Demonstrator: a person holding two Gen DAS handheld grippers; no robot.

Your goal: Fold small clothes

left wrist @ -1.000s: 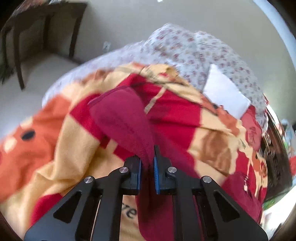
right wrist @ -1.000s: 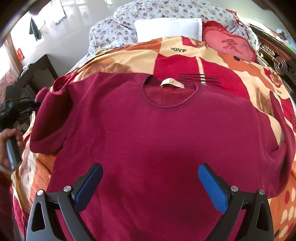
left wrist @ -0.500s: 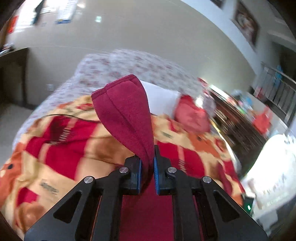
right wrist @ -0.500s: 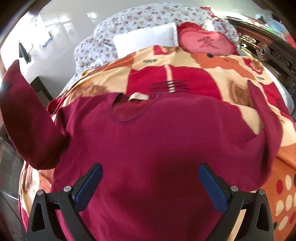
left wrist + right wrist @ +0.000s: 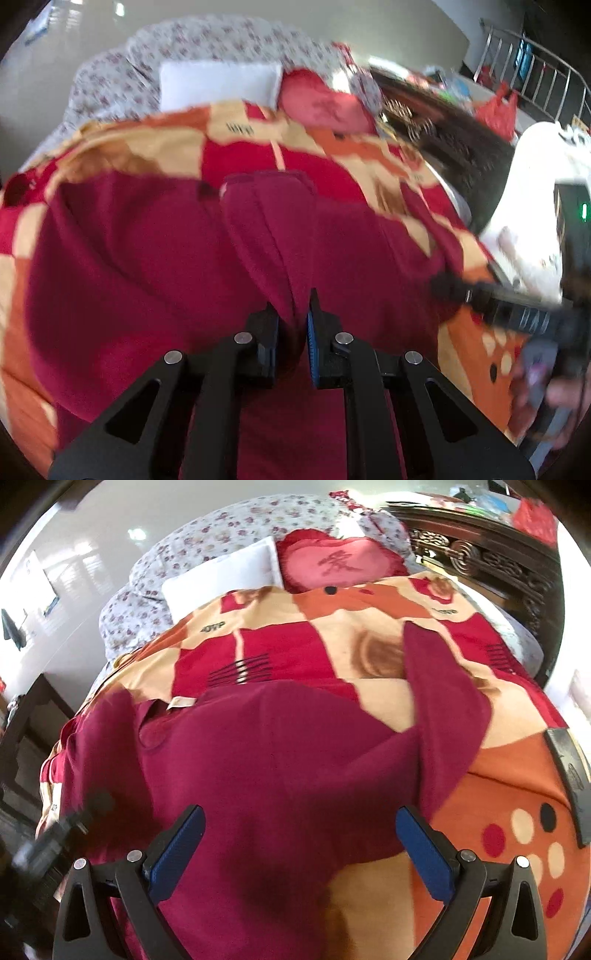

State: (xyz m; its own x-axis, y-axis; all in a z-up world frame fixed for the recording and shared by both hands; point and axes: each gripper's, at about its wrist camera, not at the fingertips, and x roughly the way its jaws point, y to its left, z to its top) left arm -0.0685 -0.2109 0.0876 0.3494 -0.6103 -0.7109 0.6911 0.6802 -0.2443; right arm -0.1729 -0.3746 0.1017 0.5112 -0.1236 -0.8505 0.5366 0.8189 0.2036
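Observation:
A dark red sweater [image 5: 280, 760] lies on the patterned bed blanket [image 5: 498, 794], neck with a beige label [image 5: 181, 702] to the far left. My left gripper [image 5: 291, 332] is shut on the sweater's left sleeve [image 5: 269, 229] and holds it over the sweater's body [image 5: 129, 266]. My right gripper [image 5: 299, 845] is open and empty, low over the sweater's lower body. The right sleeve [image 5: 439, 686] lies stretched out on the blanket, far right. The left gripper shows blurred at the right wrist view's left edge [image 5: 59, 834].
A white pillow [image 5: 225, 579], a red heart cushion [image 5: 340, 565] and a flowered quilt [image 5: 207, 535] lie at the bed's head. A carved dark headboard [image 5: 480, 557] runs along the right. A dark flat object [image 5: 569, 768] lies on the blanket at the right.
My left gripper has swung the held sleeve from raised in the air down over the sweater's body. My right gripper has shifted right and stays open.

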